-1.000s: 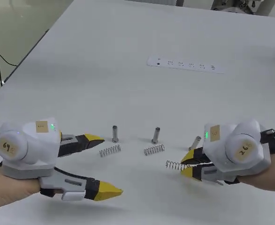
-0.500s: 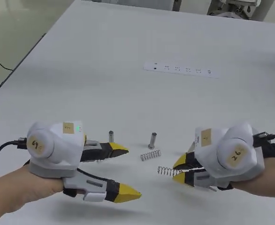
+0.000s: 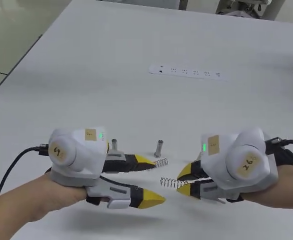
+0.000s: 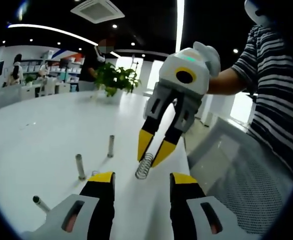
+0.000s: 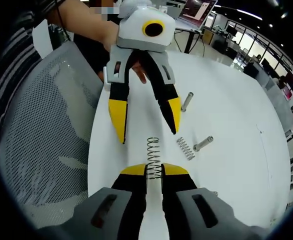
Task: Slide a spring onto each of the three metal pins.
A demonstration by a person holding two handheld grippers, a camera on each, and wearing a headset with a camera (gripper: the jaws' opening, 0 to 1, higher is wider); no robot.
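My right claw [image 5: 154, 171] was clamped on one spring [image 5: 153, 150], its coil jutting straight ahead toward my left claw [image 4: 139, 176], whose jaws stood apart. Another spring [image 5: 185, 148] lay just ahead-right, beside a pin [image 5: 203, 144].

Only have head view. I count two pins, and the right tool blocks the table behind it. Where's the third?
Observer: Left gripper view has it. The third pin stands upright and bare on the table, near the right tool.
Operator: Grip on the spring solid?
Observer: Right gripper view shows the right tool shut on one end of the spring. The rest sticks straight out toward the open left tool and doesn't touch it.
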